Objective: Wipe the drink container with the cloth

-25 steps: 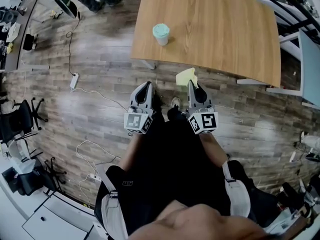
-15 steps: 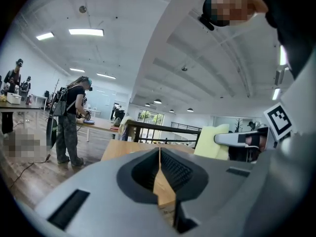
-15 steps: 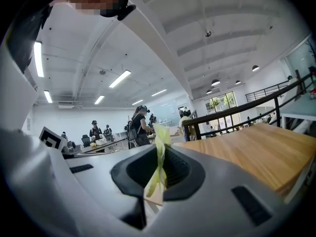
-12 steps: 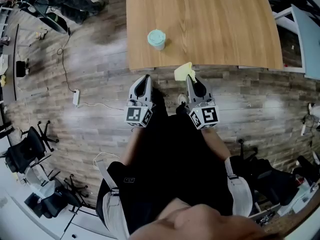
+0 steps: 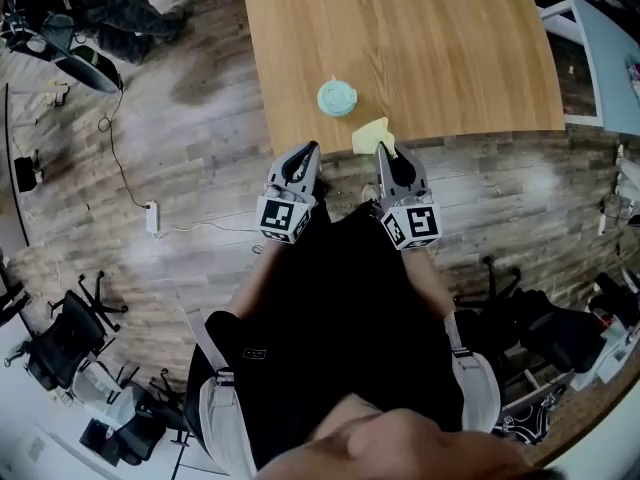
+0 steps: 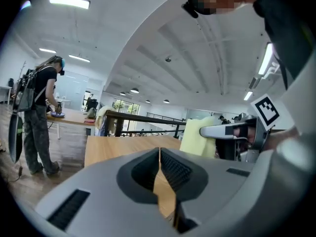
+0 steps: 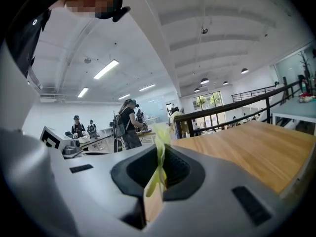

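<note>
A mint-green lidded drink cup point(image 5: 337, 98) stands near the front edge of the wooden table point(image 5: 430, 38). My right gripper point(image 5: 381, 149) is shut on a pale yellow cloth point(image 5: 369, 135), which overlaps the table's front edge just right of the cup. In the right gripper view the cloth point(image 7: 160, 154) sticks up thin between the closed jaws. My left gripper point(image 5: 311, 149) hangs shut and empty over the floor, just short of the table edge below the cup. The left gripper view shows the cloth point(image 6: 200, 136) held by the right gripper; the cup is out of that view.
Wood-plank floor lies all round the table. A power strip and cable point(image 5: 152, 218) trail on the floor at left. Office chairs point(image 5: 60, 338) stand at lower left. A person point(image 5: 90, 8) stands at upper left. A second desk point(image 5: 600, 48) sits at right.
The table and cup have come closer to me and both grippers now reach the table's front edge. The cloth stays gripped in the right gripper.
</note>
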{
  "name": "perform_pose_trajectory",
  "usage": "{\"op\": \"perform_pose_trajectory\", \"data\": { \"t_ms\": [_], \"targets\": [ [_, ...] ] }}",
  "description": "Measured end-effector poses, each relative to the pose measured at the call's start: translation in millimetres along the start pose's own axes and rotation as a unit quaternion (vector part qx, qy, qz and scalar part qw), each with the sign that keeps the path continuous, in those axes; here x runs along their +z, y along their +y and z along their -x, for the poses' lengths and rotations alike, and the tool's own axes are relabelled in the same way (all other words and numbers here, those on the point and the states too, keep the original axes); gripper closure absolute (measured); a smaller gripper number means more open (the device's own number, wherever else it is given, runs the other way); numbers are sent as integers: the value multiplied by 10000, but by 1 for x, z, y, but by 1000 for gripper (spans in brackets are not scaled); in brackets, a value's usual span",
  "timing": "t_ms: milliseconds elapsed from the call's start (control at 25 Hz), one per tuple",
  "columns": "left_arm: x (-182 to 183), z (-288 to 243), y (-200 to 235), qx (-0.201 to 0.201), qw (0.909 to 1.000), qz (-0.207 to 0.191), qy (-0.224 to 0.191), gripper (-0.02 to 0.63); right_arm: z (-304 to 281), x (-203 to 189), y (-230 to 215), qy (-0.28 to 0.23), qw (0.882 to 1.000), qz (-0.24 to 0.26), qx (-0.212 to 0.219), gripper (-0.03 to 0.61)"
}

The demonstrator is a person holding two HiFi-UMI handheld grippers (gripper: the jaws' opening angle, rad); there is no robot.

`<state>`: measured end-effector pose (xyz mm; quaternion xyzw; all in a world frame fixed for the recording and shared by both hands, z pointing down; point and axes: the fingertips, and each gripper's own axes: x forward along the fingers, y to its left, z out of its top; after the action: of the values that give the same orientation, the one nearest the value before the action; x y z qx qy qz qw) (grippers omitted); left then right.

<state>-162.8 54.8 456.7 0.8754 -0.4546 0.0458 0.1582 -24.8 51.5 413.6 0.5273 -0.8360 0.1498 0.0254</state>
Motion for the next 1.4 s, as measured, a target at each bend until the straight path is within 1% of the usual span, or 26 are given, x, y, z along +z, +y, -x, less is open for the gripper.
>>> {"op": "perform_pose_trajectory", "data": {
  "t_ms": [120,240,400,560,680,880,1040,1200,1400],
  "targets": [
    [-4,-17,15,-276,9994,-118,168,588,-15,-2,1,101,9998,9,-193,535],
    [-10,-33,21,-409,9987,-68,291,588,-21,-1,-5,130,9994,39,-312,535],
    [-18,-55,11,-444,9978,89,483,588,-21,-3,-26,282,9993,79,-214,535],
    [-26,-82,13,-290,9968,102,733,588,-40,-11,-46,519,9986,51,110,535],
    [-31,-93,16,-105,9959,125,890,588,-53,-15,-57,669,9969,-20,410,535],
    [-46,-110,23,203,9929,484,1065,588,-78,-19,-71,881,9922,-109,877,535],
    [-54,-119,30,396,9901,629,1193,588,-99,-29,-74,1117,9851,-145,1303,535],
    [-54,-122,30,553,9897,588,1184,588,-111,-38,-73,1330,9763,-174,1697,535],
    [-48,-125,34,710,9889,648,1134,588,-124,-52,-66,1541,9641,-243,2148,535]
  ]
}}
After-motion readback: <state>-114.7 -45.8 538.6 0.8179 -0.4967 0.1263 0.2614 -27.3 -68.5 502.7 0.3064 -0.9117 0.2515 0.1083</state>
